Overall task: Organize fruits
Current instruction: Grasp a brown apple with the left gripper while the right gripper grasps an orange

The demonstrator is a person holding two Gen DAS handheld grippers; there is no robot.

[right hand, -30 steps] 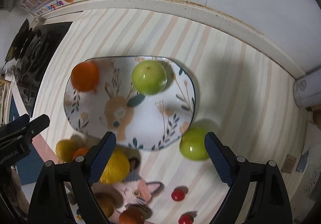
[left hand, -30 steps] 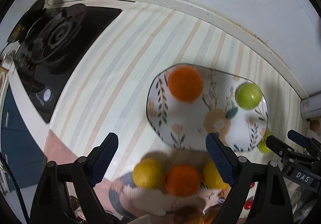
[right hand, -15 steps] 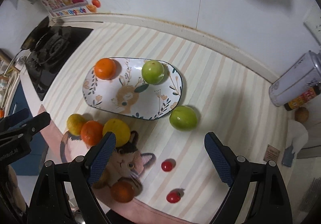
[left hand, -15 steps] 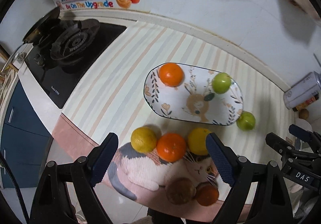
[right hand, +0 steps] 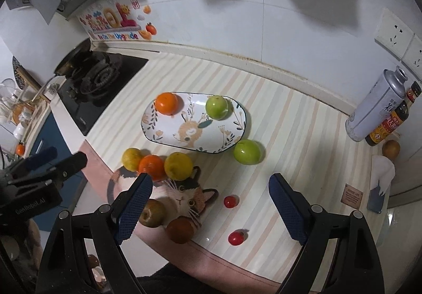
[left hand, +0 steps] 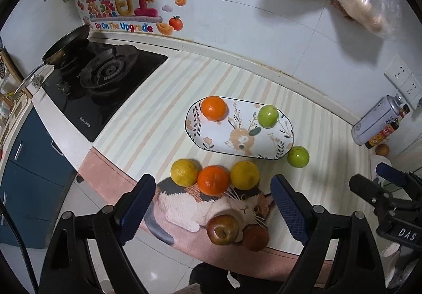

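An oval patterned plate [left hand: 284, 146] [right hand: 161, 136] holds an orange [left hand: 214, 108] [right hand: 166, 103] and a green apple [left hand: 268, 116] [right hand: 216, 107]. Another green apple [left hand: 298, 156] [right hand: 248, 152] lies just right of the plate. Two yellow fruits [left hand: 184, 172] [left hand: 245, 175] flank an orange [left hand: 213, 179] in front of it. Two reddish-brown apples [left hand: 223, 229] [right hand: 180, 230] lie near the counter edge. My left gripper [left hand: 211, 204] and right gripper [right hand: 208, 204] are both open, empty and high above the counter.
Two cherry tomatoes [right hand: 231, 201] [right hand: 236, 238] lie at the front right. A gas stove [left hand: 102, 75] with a pan is at the left. A can [right hand: 374, 109] and sauce bottle [right hand: 390, 122] stand at the right wall. A cat-print mat [left hand: 190, 204] lies under the front fruits.
Both grippers have pulled back and up from the plate, so more of the counter shows. The fruits have not moved.
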